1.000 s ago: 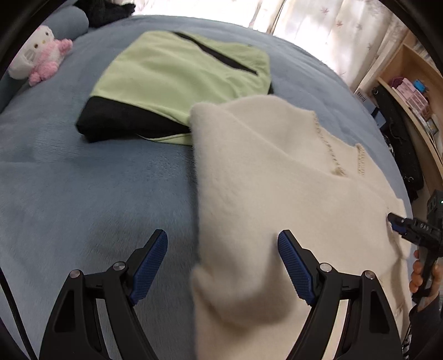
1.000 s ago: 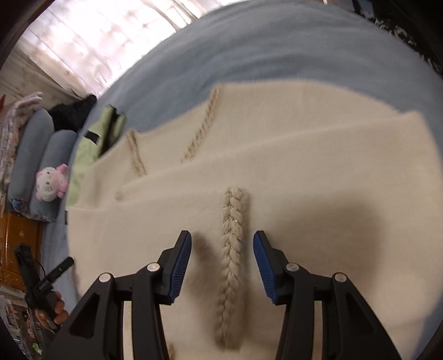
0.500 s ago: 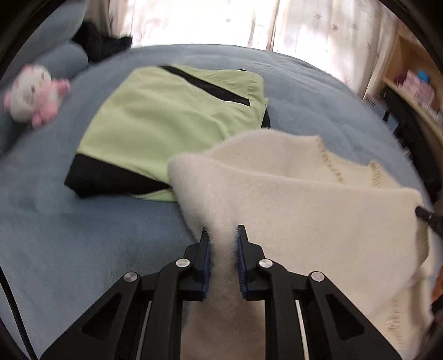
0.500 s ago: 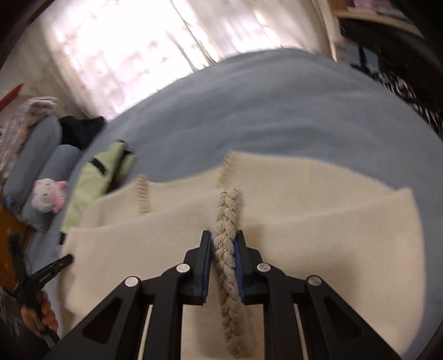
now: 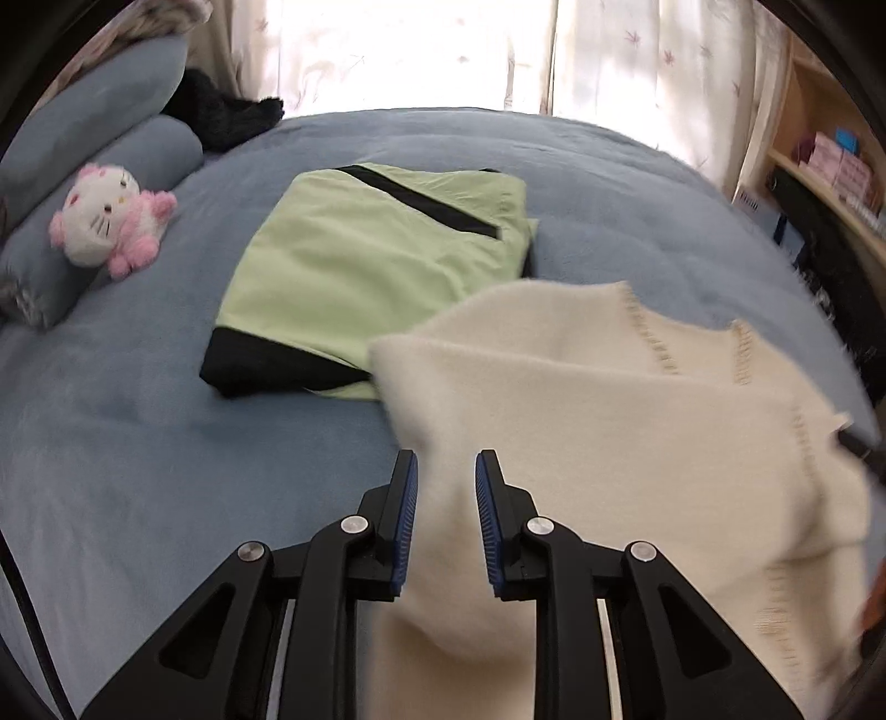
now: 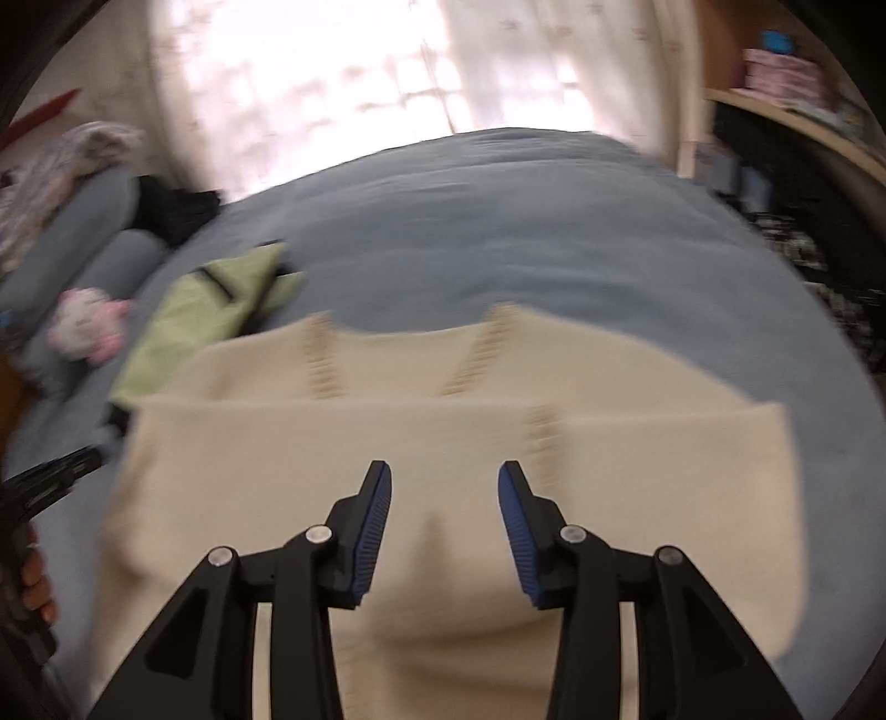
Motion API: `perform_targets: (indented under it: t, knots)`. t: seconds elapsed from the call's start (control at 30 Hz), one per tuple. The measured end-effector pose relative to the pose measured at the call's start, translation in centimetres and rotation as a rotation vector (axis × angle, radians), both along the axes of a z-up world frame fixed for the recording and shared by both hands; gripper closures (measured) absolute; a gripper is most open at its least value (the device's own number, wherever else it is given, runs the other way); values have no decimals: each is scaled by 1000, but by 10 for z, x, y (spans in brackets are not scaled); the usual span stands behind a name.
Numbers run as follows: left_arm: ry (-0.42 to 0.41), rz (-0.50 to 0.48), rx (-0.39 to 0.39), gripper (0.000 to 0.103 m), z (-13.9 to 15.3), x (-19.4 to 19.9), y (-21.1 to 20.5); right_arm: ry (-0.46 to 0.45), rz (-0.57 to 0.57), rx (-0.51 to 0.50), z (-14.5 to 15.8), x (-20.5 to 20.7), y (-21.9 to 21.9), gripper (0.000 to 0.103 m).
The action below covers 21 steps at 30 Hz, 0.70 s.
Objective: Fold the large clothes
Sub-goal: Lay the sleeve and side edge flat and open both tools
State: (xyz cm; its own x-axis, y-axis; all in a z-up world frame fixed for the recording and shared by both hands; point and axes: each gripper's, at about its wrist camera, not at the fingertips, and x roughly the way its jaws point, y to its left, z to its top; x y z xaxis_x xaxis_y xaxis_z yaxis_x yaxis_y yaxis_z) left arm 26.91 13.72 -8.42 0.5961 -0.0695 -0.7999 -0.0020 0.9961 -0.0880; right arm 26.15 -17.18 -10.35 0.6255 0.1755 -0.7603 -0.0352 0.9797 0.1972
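Daylit, backlit through blown-out curtains [image 5: 421, 50] at top. Strong fisheye bending and dark vignette at corners. Right wrist view heavily motion-blurred throughout; left wrist view sharper, smeared along cream sweater [image 5: 637, 421] edge. Soft shadows only.

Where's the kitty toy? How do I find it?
Look at the big blue bed, then at the blue pillows along its left side. The kitty toy rests against them, left of the folded green top. It is the only white and pink fluffy thing.
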Motion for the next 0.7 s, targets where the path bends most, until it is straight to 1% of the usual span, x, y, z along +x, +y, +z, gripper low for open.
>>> perform_targets:
  t: [0.03,0.07,0.13,0.17,0.2,0.27,0.3,0.33,0.37,0.4,0.43,0.47,0.5,0.53,0.57,0.6,0.63,0.7]
  knots:
    - [-17,-23,-29,84,3,-7,-9,10,39,18,-2,-2,17,63]
    - [-30,-43,-49,81,5,-14,-20,25,67,23,-5,-1,33,63]
    - [-35,-72,-75,73,-1,-23,-42,55,136,33,-16,-2,65,63]
    - [-26,-79,-80,67,-9,-26,-54,63,160,29,-23,-3,77,63]
    - [-5,-81,-73,65,-20,-27,-64,71,175,15,-29,-5,84,63]
    - [60,-69,-33,65,-47,-27,-75,111,191,-31,-49,-8,95,63]
    - [101,-49,2,66,-64,-25,-75,125,184,-47,-57,-8,92,66]
    - [119,-35,16,66,-74,-26,-71,125,180,-37,-59,-10,85,66]
    - [115,-34,4,67,-80,-26,-63,131,175,-11,-60,-11,72,66]
    - [99,-34,-21,73,-80,-27,-53,136,164,-8,-58,-12,61,67]
    - [96,-20,-22,79,-80,-27,-45,133,127,-53,-56,-14,48,67]
    - [99,0,-15,87,-79,-26,-35,131,86,-114,-57,-15,36,65]
    - [108,13,-29,92,-80,-25,-25,134,41,-166,-60,-16,19,64]
    - [118,10,-62,94,-80,-24,-18,143,25,-166,-63,-16,8,64]
    - [125,8,-83,96,-81,-23,-13,156,6,-146,-66,-16,-6,67]
    - [130,4,-90,96,-81,-22,-12,166,1,-92,-68,-16,-21,70]
    - [133,-2,-89,96,-80,-22,-12,177,-2,-51,-66,-17,-30,71]
    - [137,-2,-68,96,-76,-24,-15,184,-1,-61,-63,-16,-30,70]
